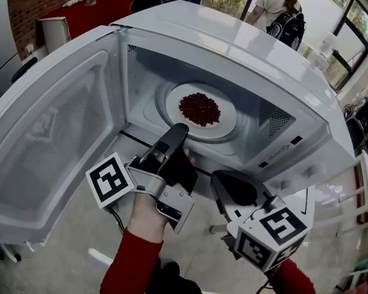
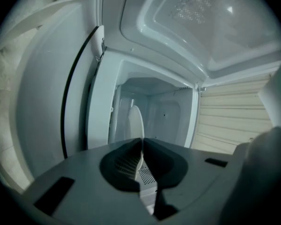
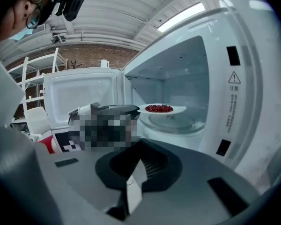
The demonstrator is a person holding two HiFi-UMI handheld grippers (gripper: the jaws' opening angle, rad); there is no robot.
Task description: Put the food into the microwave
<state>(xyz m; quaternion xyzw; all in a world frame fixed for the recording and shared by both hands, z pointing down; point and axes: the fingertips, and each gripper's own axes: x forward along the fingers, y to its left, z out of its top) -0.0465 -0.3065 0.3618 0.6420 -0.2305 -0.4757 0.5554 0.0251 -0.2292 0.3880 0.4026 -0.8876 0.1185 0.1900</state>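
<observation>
A white plate [image 1: 224, 116] heaped with red beans [image 1: 200, 108] is inside the open microwave [image 1: 245, 54], over the glass turntable [image 3: 178, 123]. In the right gripper view the plate [image 3: 174, 110] hangs a little above the turntable. My left gripper [image 1: 178, 130] reaches through the opening, turned on its side, and is shut on the plate's near rim. In the left gripper view the plate [image 2: 135, 122] shows edge-on, running into the shut jaws of the left gripper [image 2: 142, 143]. My right gripper [image 1: 222, 180] hangs outside, below the microwave's front edge, shut with nothing in it; the right gripper view shows the right gripper [image 3: 141, 162] facing the cavity.
The microwave door [image 1: 46, 139] is swung wide open to the left. The control panel [image 3: 232, 93] stands right of the cavity. A red-covered table [image 1: 95, 11] lies beyond on the left, and a person with a backpack [image 1: 285, 14] stands at the far right.
</observation>
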